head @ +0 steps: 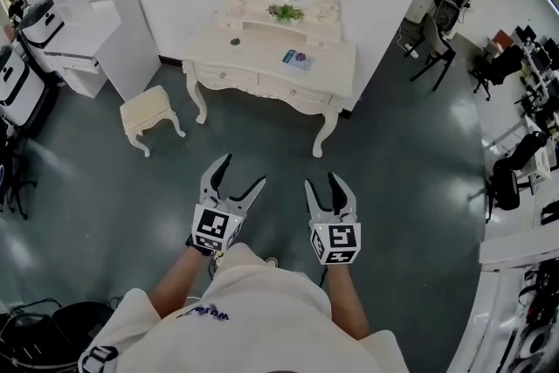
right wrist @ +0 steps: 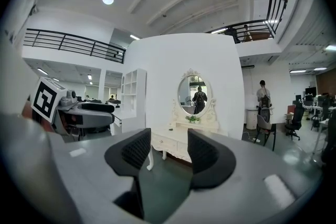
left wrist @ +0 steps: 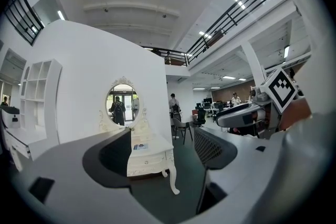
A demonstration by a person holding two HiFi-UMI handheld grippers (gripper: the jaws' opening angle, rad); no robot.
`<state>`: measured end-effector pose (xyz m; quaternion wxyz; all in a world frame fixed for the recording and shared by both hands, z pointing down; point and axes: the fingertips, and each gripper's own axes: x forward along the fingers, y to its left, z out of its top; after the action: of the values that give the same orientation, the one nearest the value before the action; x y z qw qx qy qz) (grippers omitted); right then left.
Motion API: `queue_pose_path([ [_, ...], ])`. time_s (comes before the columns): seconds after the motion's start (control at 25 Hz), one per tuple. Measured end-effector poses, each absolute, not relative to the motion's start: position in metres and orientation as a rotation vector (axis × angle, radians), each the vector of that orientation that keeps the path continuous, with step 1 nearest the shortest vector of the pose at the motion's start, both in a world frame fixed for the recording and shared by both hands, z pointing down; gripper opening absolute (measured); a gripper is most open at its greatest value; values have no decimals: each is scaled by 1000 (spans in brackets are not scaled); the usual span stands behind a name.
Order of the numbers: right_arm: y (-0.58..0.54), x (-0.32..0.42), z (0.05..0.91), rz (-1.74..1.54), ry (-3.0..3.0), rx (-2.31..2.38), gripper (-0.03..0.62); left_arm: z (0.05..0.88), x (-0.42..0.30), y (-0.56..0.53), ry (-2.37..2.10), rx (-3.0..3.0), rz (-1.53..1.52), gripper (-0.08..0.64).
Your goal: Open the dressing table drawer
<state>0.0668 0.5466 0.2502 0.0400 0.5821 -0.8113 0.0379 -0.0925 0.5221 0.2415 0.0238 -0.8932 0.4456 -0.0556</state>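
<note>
The left claw point(head: 244, 169) and right claw point(head: 320, 180) are held wide open, empty. The drawer point(head: 293, 89) is set in the bench point(head: 262, 48) front, well apart — likely light, stiff wood, best pulled by its small knob point(left wrist: 146, 162).

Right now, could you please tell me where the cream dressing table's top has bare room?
The cream carved dressing table is bare across its middle, between the small dark round object and the blue booklet; the raised shelf behind is crowded by a green plant.
</note>
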Motion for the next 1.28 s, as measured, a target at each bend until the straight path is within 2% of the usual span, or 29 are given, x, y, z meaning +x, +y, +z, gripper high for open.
queue_pose_path([
  [0.68,496,78,271,237,-2451,1831,224,257,-114,477,1444,-2749,-264,360],
  [0.8,470,76,275,268,-2438,1825,224,268,-120,450,1477,-2758,-299,360],
  [1.28,341,78,268,302,-2373,1846,224,251,-131,301,1554,-2751,-120,359],
])
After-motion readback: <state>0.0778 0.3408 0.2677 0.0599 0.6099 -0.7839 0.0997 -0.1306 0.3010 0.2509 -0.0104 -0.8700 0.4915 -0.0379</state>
